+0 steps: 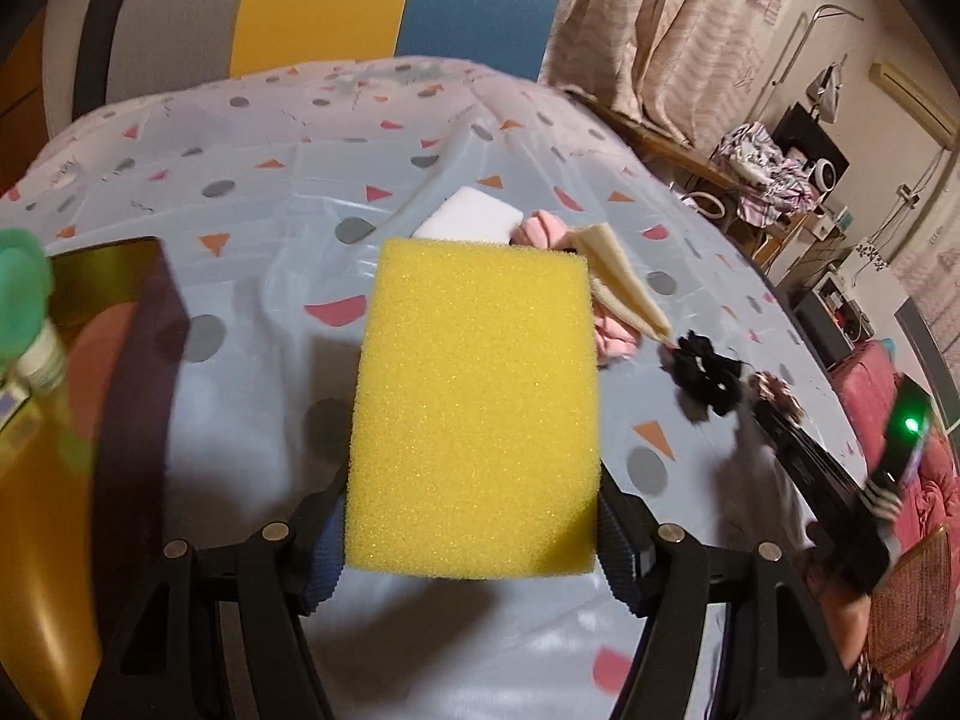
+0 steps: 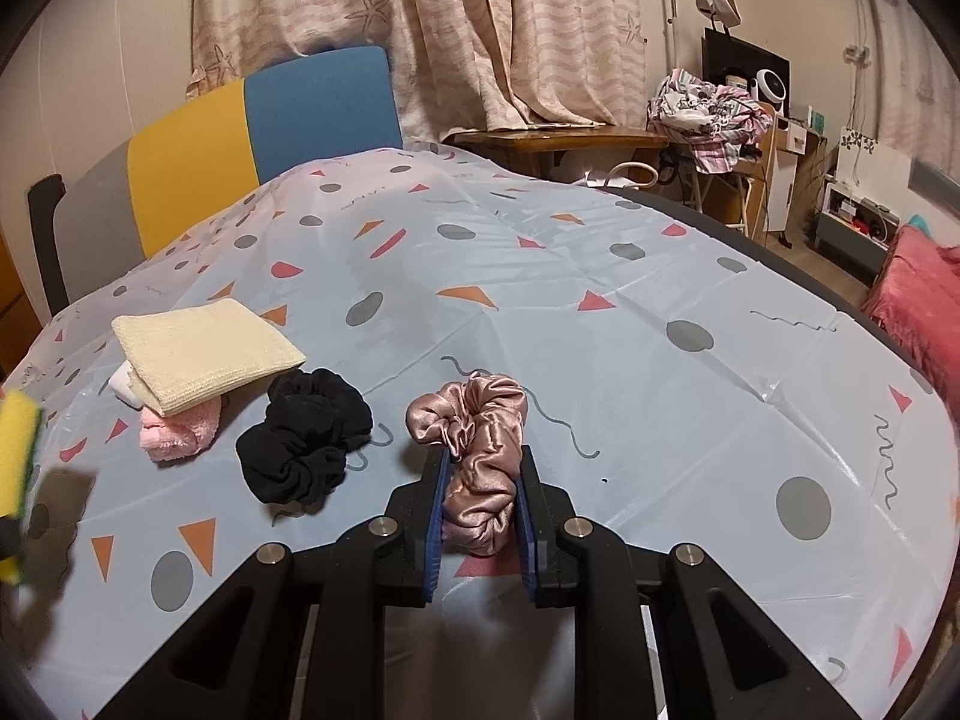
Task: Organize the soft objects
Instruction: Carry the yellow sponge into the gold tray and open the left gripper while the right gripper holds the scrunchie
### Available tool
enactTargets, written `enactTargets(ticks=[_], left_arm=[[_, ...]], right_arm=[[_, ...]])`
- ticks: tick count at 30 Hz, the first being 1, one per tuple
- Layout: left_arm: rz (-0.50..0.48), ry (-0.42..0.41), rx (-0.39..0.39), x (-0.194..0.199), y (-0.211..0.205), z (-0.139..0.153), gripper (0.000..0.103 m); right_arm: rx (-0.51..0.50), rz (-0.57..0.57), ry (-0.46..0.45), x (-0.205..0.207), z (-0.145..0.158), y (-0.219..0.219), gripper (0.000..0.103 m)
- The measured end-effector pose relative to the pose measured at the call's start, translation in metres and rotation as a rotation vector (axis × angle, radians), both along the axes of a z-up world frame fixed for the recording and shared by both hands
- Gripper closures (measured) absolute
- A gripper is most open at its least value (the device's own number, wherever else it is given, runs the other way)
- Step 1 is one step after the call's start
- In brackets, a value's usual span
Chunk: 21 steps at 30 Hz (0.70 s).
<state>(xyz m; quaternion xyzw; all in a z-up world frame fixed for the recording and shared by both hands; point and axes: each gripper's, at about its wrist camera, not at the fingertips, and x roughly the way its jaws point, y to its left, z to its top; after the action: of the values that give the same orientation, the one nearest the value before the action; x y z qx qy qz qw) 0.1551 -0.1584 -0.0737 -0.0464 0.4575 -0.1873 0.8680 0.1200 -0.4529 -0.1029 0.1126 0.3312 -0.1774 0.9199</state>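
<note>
My left gripper (image 1: 471,546) is shut on a large yellow sponge (image 1: 474,408) and holds it above the table. The sponge also shows at the left edge of the right wrist view (image 2: 18,468). My right gripper (image 2: 482,516) is shut on a pink satin scrunchie (image 2: 474,456) just above the table. A black scrunchie (image 2: 303,438) lies left of it. A cream folded cloth (image 2: 204,354) rests on a pink cloth (image 2: 177,429) and a white item (image 2: 123,387). In the left wrist view these lie beyond the sponge: white item (image 1: 474,216), pink cloth (image 1: 615,336), cream cloth (image 1: 624,288), black scrunchie (image 1: 708,378).
The table has a pale blue patterned cover (image 2: 600,312). A dark box with gold inside (image 1: 102,390) stands at the left, with a green-capped bottle (image 1: 30,324) by it. A colour-block chair (image 2: 252,138) stands behind the table. A red couch (image 2: 924,312) is at the right.
</note>
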Motion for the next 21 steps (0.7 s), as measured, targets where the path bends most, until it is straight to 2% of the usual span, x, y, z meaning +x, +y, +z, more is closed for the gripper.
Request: enactTargets(ticks=[6, 11, 13, 21], left_arm=[[0.019, -0.057, -0.015, -0.03, 0.027, 0.016, 0.033], [0.071, -0.08, -0.049, -0.048, 0.065, 0.031, 0.033], [0.093, -0.089, -0.038, -0.051, 0.078, 0.036, 0.033], [0.186, -0.077, -0.024, -0.056, 0.147, 0.043, 0.033]], right_arm=[[-0.017, 0.002, 0.004, 0.0, 0.001, 0.002, 0.083], [-0.027, 0.007, 0.004, -0.001, 0.002, 0.005, 0.083], [-0.031, 0.009, 0.008, 0.0, 0.002, 0.005, 0.083], [-0.066, 0.019, 0.022, 0.002, 0.003, 0.012, 0.083]])
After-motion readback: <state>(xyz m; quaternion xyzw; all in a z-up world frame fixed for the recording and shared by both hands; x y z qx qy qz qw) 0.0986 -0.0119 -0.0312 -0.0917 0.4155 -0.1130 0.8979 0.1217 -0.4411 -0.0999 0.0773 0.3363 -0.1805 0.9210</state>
